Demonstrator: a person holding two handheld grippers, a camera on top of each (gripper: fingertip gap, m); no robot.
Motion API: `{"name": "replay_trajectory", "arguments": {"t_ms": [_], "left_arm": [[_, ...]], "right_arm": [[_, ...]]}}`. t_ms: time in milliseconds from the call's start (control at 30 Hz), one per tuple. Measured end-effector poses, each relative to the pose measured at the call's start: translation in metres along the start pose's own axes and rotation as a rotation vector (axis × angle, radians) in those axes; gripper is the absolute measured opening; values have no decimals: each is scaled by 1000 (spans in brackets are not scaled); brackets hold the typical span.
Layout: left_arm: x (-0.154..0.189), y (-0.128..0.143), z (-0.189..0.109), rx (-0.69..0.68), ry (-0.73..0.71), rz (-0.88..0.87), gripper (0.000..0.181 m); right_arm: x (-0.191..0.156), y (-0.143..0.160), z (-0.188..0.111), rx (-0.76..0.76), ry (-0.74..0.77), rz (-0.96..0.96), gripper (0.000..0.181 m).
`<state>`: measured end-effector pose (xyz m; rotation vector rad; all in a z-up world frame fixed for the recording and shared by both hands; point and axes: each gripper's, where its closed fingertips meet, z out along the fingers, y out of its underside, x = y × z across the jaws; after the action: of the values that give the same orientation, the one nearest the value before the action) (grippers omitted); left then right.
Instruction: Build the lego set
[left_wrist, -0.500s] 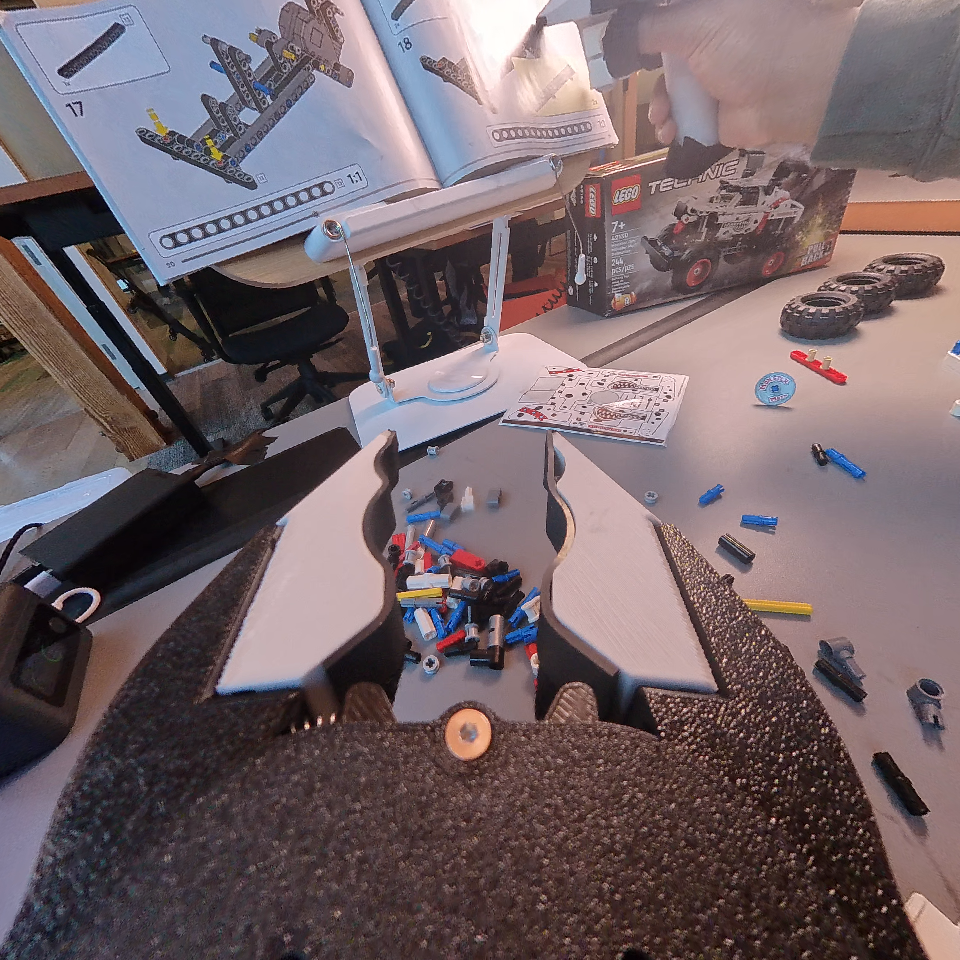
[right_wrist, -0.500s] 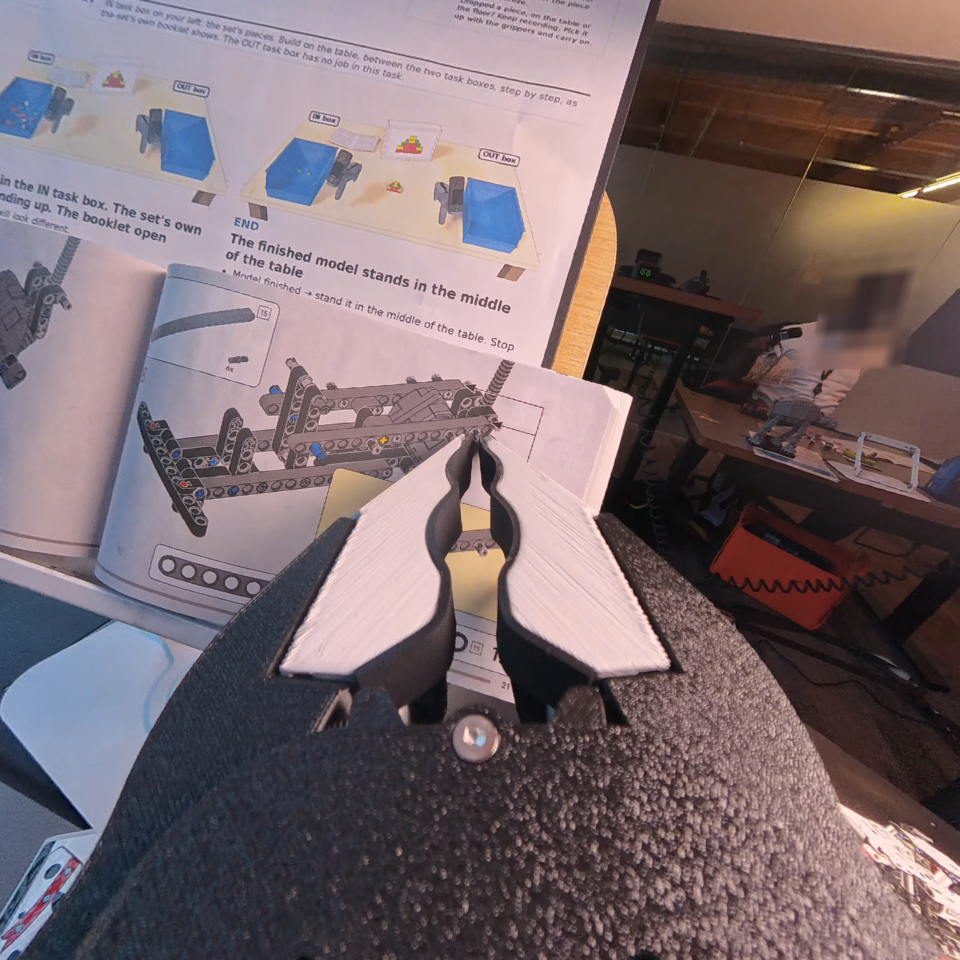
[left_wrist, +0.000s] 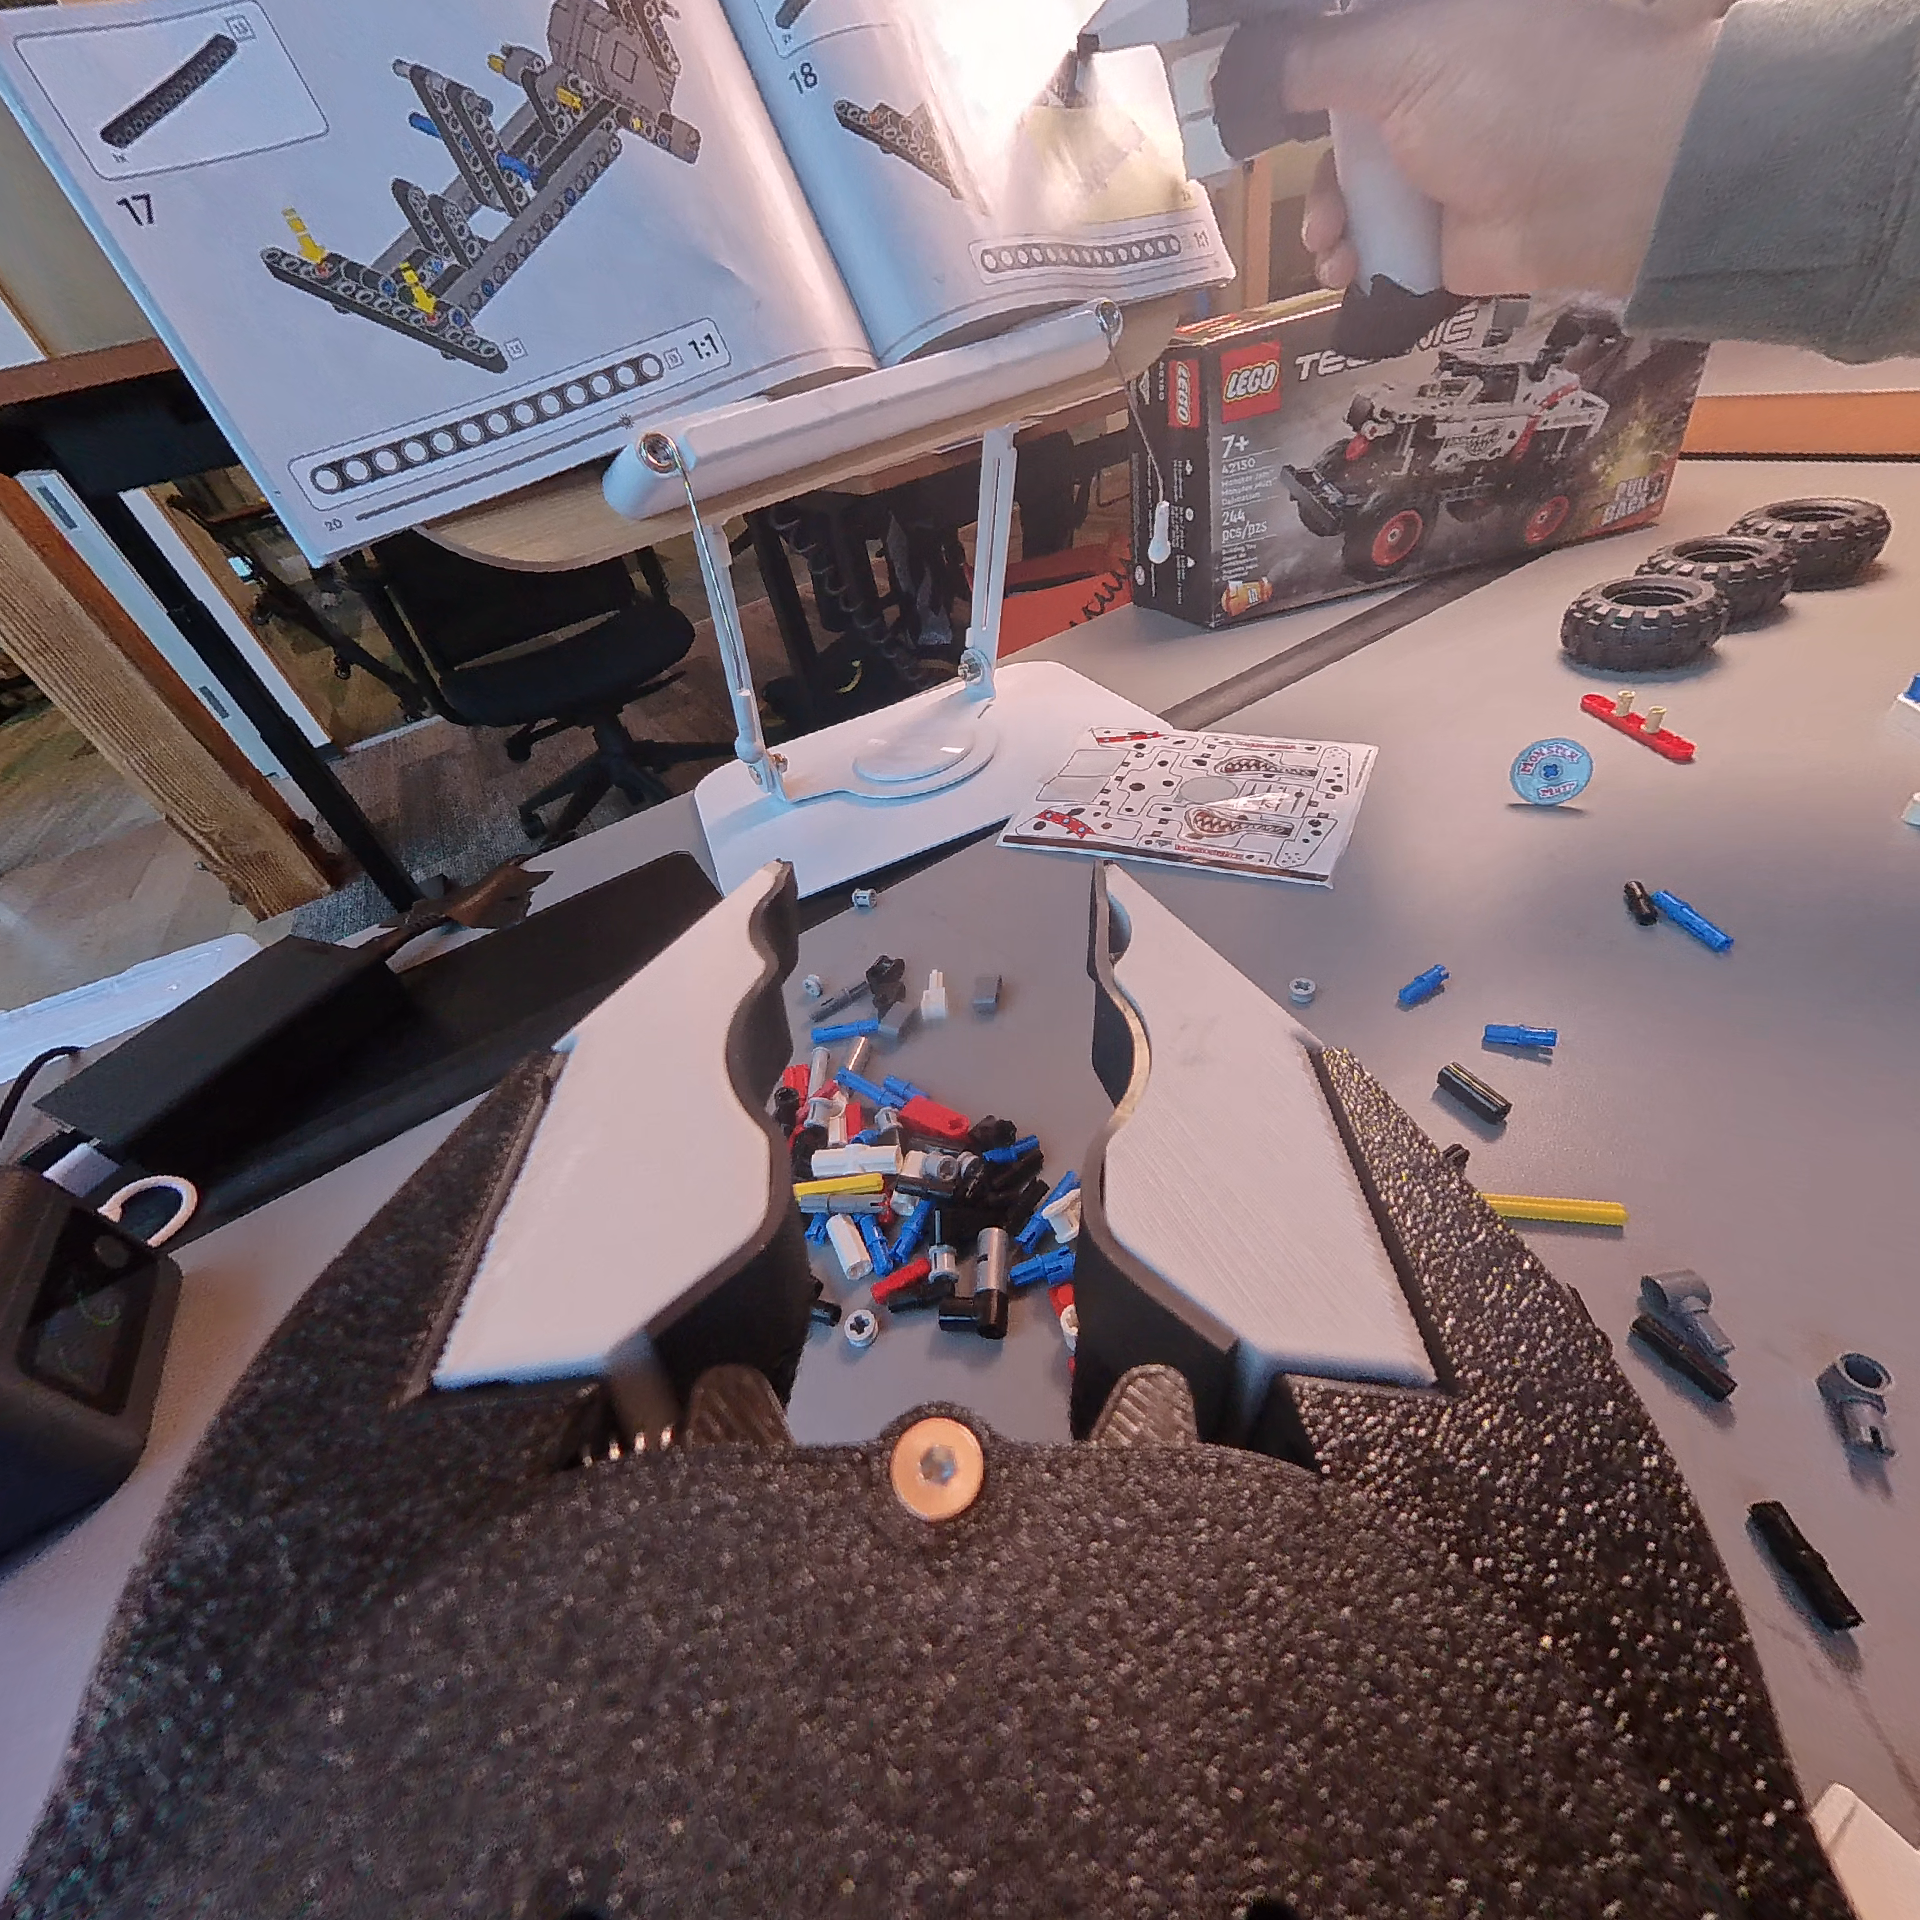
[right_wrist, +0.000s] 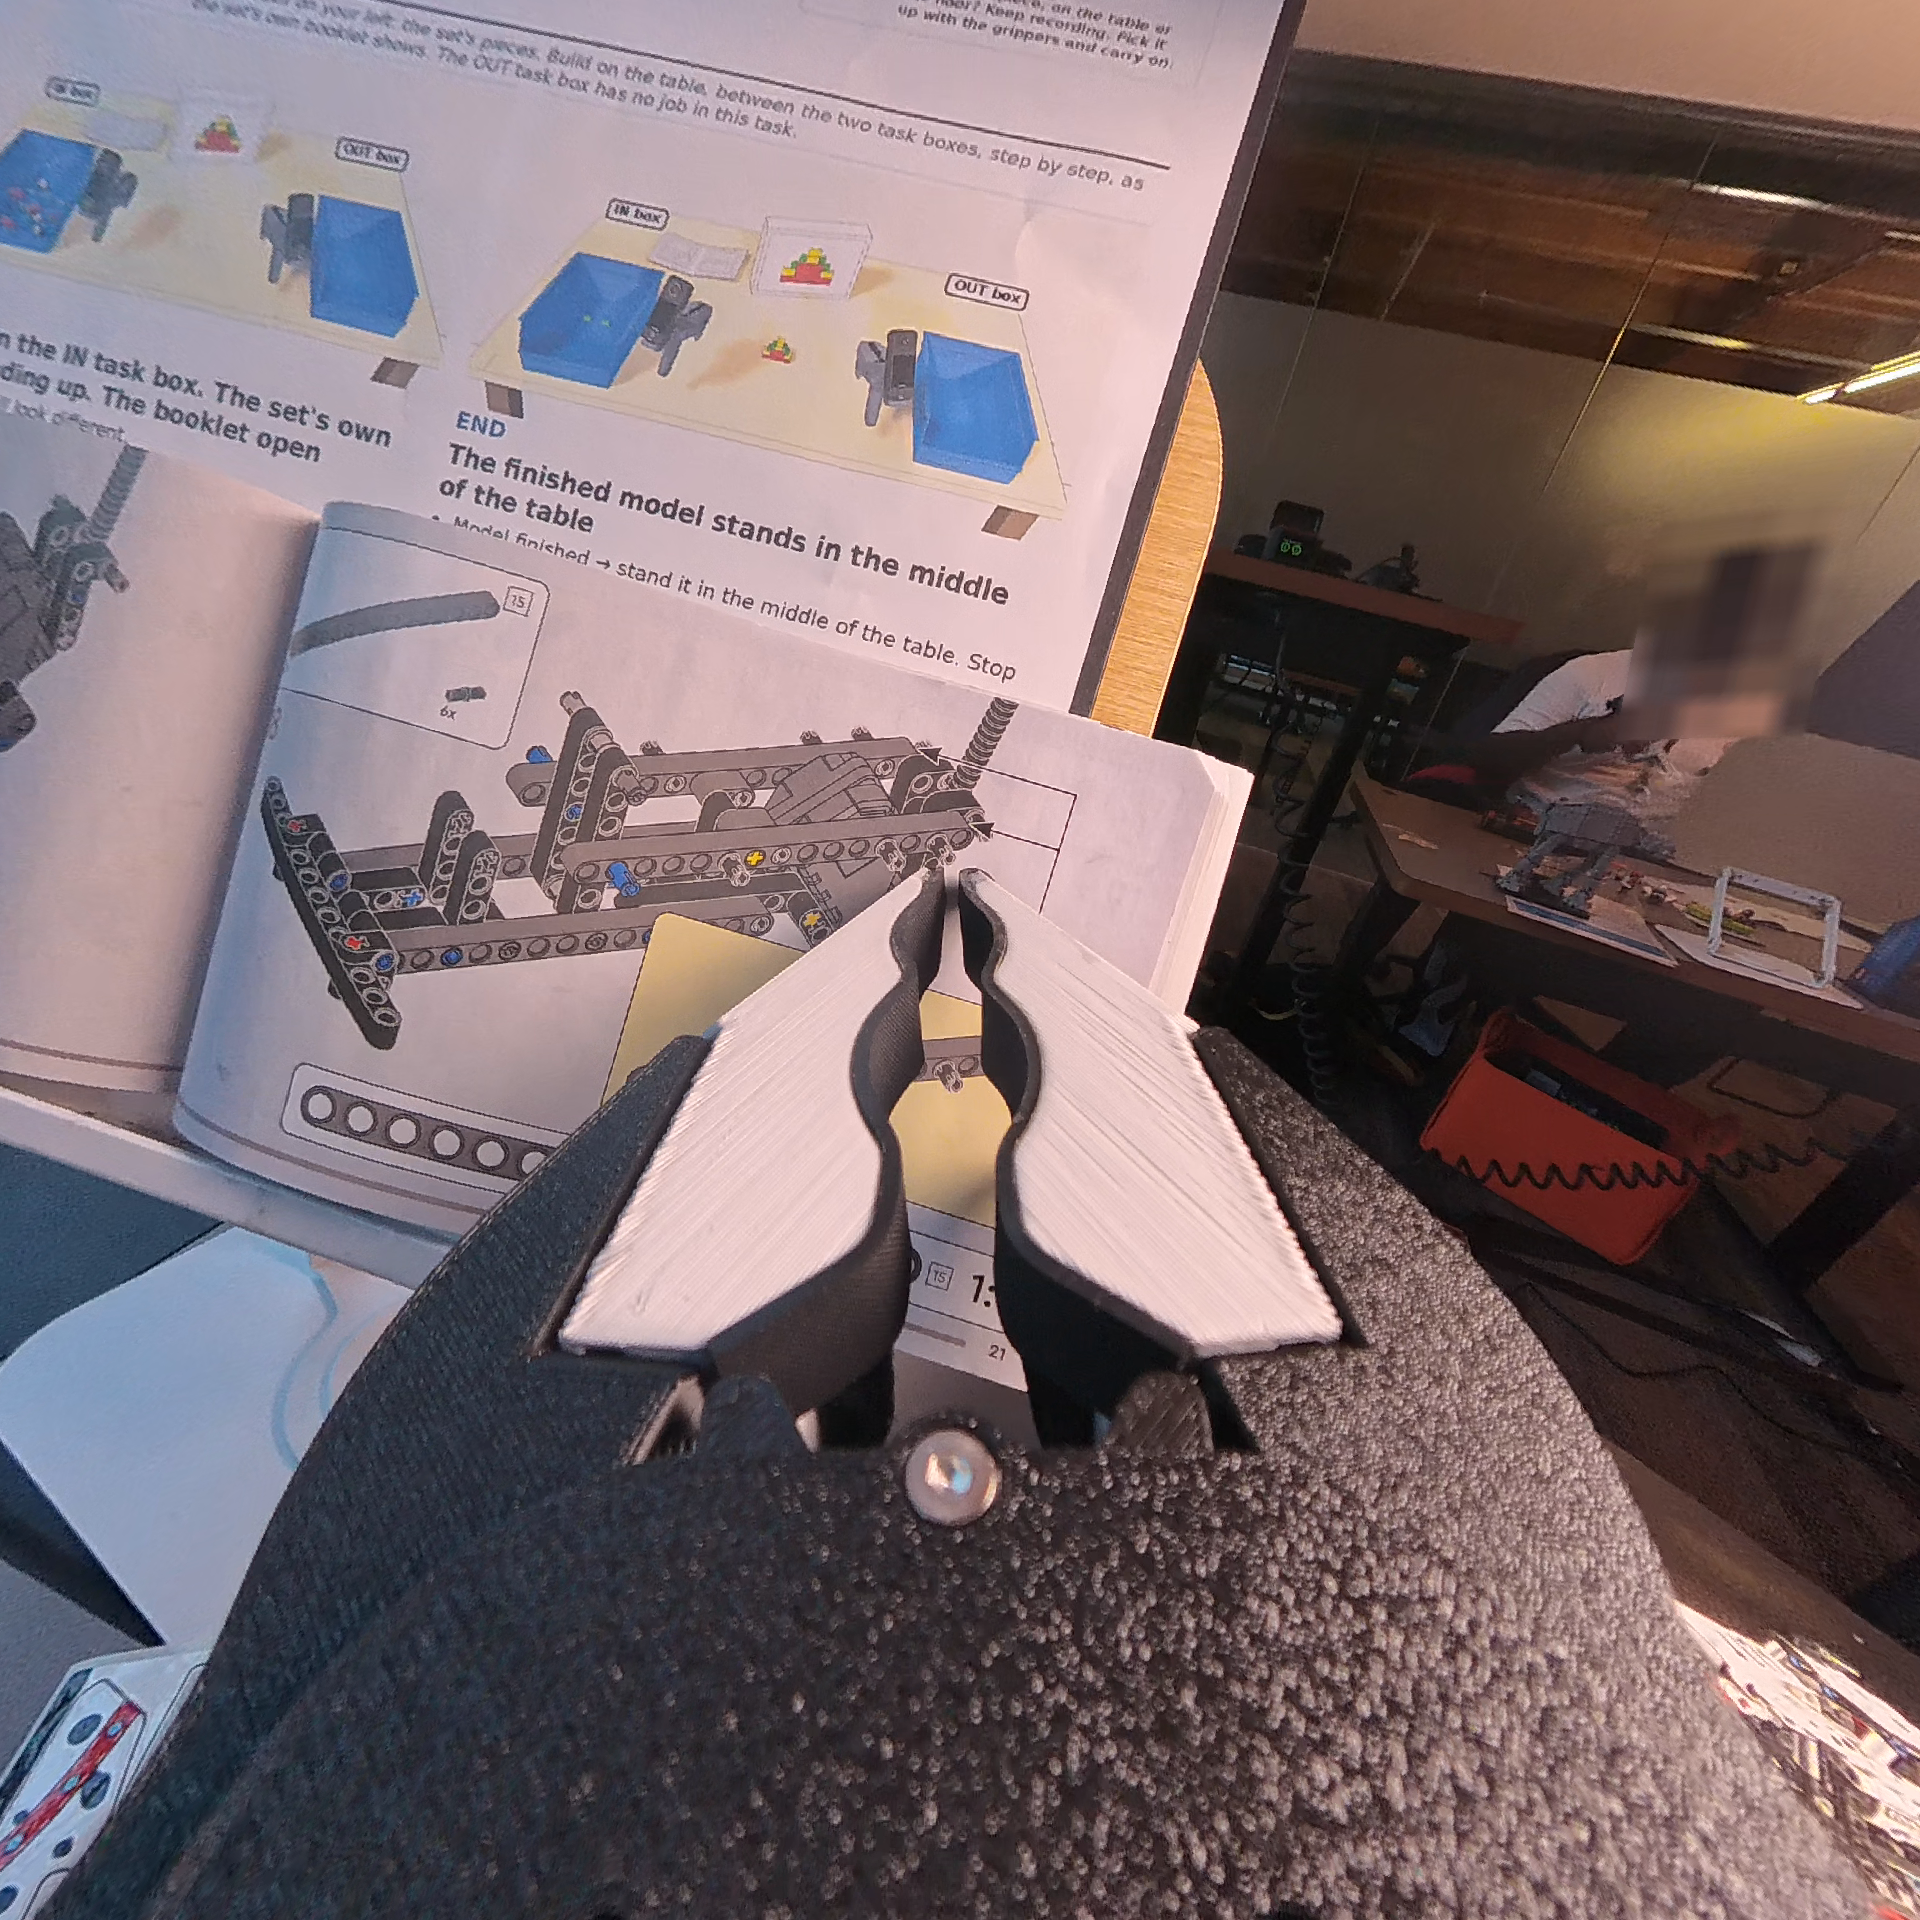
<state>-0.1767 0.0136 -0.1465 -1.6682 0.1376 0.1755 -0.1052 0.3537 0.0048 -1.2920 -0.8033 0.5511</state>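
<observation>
Between the wide-apart jaws of the left gripper, which holds nothing, a heap of small pins and connectors lies on the grey table, with more pins scattered to the right of the jaws and three black tyres farther off. Beyond the jaws stands the instruction booklet on its white stand; the right gripper, jaws nearly together, appears pinched on the right-hand page, though I cannot tell if paper is truly caught. Judged so, the step in hand is page-turning, and next comes lifting that leaf over without tearing it.
</observation>
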Motion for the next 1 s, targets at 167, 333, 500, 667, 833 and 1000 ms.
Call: {"name": "replay_trajectory", "arguments": {"t_ms": [167,333,500,667,833,1000], "left_arm": [[1,0,0,1,2,1,56],[2,0,0,1,5,-1,56],[2,-1,0,1,7,-1,56],[2,-1,0,4,6,-1,56],[2,-2,0,5,7,-2,56],[3,-2,0,5,8,-1,56]], "right_arm": [[-1,-2,0,1,-6,-7,4],[-7,-4,0,4,-19,-16,5],[-14,-3,-1,3,-35,-27,7],[-16,-3,-1,0,-41,-29,8],[-17,-4,-2,-1,-46,-27,8],[-24,-3,-3,1,-66,-30,9]]}}
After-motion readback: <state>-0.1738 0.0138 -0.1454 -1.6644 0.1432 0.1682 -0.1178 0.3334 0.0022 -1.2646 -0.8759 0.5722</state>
